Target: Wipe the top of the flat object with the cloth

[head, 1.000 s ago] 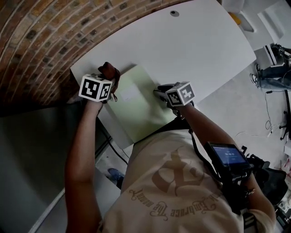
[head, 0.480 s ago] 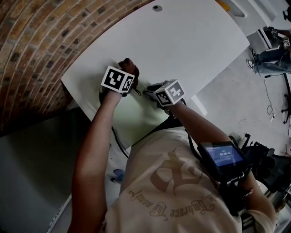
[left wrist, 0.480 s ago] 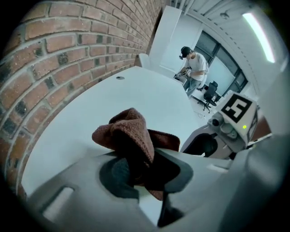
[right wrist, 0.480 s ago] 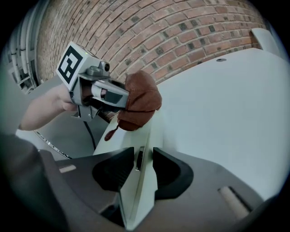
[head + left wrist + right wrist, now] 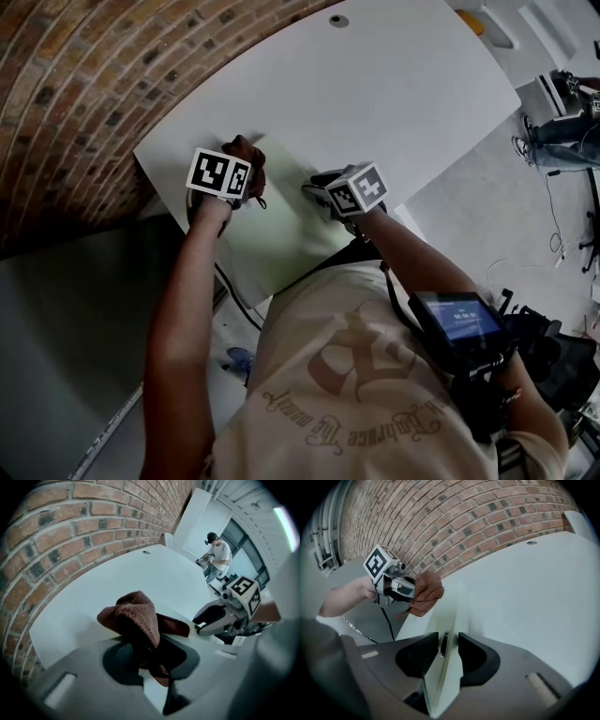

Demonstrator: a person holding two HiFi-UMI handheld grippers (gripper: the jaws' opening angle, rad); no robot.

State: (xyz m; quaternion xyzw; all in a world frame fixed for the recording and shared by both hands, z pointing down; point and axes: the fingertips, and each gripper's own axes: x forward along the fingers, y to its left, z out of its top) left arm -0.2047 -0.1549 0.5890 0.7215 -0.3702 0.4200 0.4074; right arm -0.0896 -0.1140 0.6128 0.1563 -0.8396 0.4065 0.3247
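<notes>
1. The T-shirt (image 5: 356,394) is carrying curved blackletter lettering beneath an emblem, too ornate to read
2. The left marker cube (image 5: 219,174) and the right marker cube (image 5: 358,190) are showing only black-and-white square codes
3. The chest-mounted screen (image 5: 463,321) is displaying print too small to read

A white table (image 5: 394,84) is standing against a brick wall (image 5: 75,94), with a small round grommet (image 5: 338,21) sitting near its far edge. A yellow item (image 5: 473,21) is lying just past the table's far corner. A black cable (image 5: 234,291) is hanging below the table's near edge, and something blue (image 5: 237,359) is lying on the grey floor (image 5: 497,216) beneath it. A device with a glowing blue screen (image 5: 464,319) is riding on a strap over a tan printed shirt (image 5: 356,394). In the left gripper view, a person in a cap (image 5: 216,557) is standing well beyond the table.
</notes>
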